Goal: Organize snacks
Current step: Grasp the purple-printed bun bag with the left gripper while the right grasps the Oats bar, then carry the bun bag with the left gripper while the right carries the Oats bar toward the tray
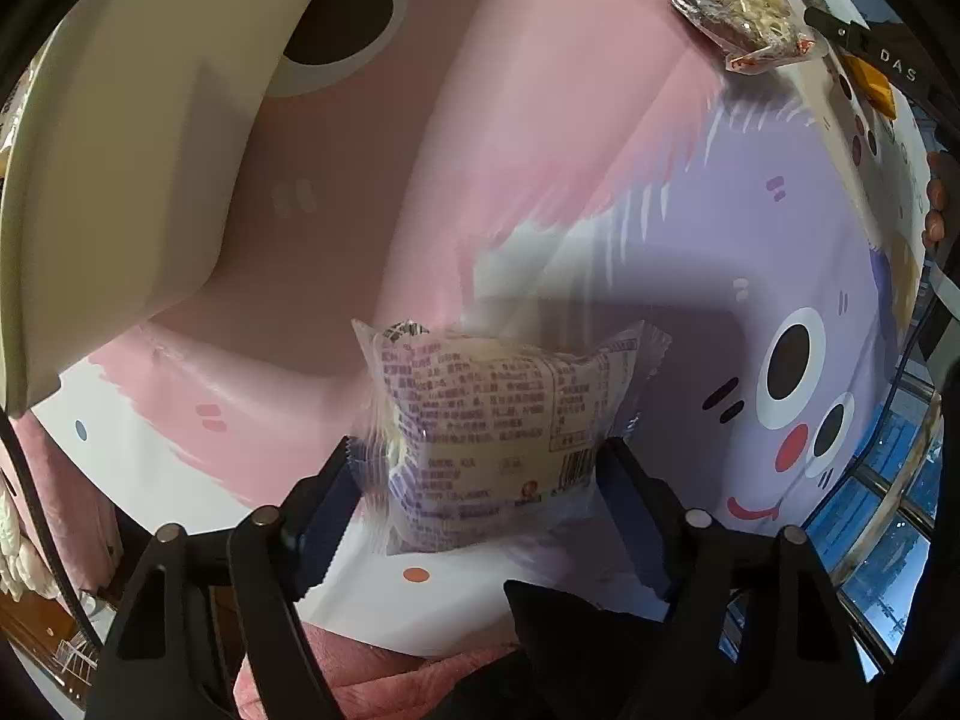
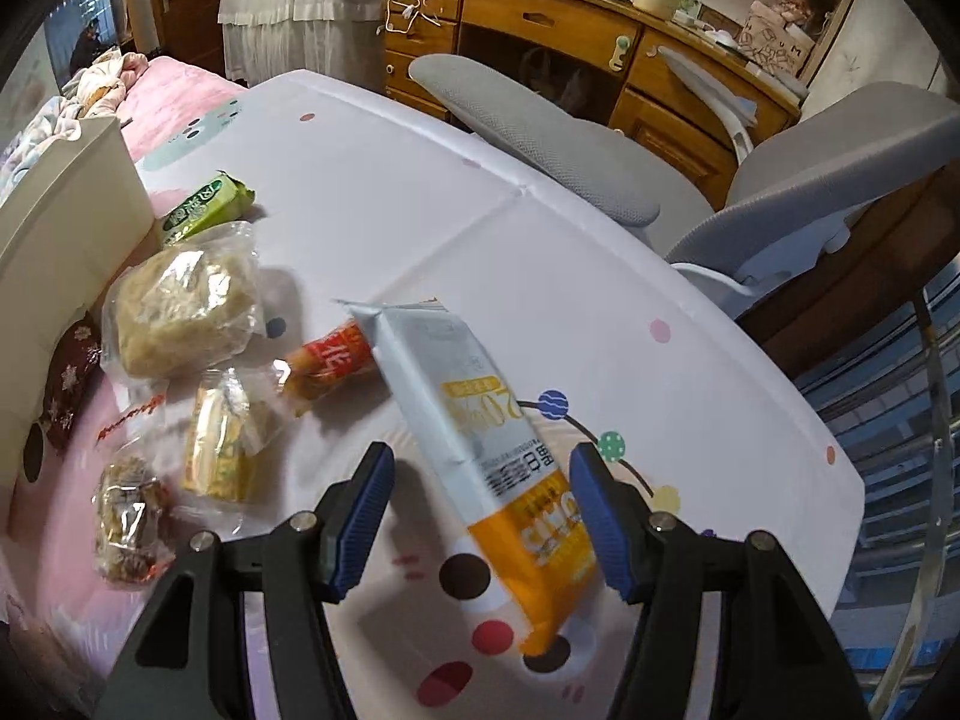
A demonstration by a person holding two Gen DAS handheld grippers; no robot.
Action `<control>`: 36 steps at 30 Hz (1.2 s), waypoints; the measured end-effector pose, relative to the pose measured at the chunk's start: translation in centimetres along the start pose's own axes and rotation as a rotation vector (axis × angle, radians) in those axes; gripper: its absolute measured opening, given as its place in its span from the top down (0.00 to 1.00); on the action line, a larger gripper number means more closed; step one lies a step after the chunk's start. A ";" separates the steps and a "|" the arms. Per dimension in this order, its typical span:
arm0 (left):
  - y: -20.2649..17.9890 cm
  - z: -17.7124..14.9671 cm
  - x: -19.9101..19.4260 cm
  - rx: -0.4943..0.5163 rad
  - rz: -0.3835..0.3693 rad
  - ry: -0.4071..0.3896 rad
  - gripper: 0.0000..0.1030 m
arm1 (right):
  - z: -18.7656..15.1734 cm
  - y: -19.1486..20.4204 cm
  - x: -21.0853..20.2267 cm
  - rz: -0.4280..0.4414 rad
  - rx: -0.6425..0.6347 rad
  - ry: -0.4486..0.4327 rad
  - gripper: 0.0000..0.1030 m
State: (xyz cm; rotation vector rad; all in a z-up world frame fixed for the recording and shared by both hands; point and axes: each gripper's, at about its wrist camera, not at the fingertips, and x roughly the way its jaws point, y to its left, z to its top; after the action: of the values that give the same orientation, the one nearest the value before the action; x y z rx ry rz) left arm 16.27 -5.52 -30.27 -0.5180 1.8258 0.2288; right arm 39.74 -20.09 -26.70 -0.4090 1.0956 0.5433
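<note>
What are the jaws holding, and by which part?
Left jaws pinch the clear packet by its side edges. Right jaws hold nothing; the white-orange packet lies loose between them.

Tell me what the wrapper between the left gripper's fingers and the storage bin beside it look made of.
Wrapper: thin clear plastic film, glossy, crinkled, contents showing through the print. Storage bin: probably rigid cream plastic, smooth and matte, with rounded moulded corners.

The table (image 2: pixel 600 312) wore a smooth, faintly glossy printed cover. Snack packets lay in clear, crinkly, shiny plastic film (image 1: pixel 492 414). The tongs' pads (image 2: pixel 360 516) were ridged blue rubber on matt black plastic. Beyond stood a varnished wooden dresser (image 2: pixel 540 18).
</note>
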 end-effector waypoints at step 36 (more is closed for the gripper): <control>-1.3 -5.2 -4.8 0.226 -0.005 -0.133 0.49 | -14.9 7.1 -9.1 0.132 0.377 0.146 0.62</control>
State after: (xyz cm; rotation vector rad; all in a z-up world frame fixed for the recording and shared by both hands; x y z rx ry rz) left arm 13.57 -7.70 -23.96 -0.3406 1.6948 0.0507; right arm 21.57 -24.74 -24.74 -0.0471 1.3416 0.4140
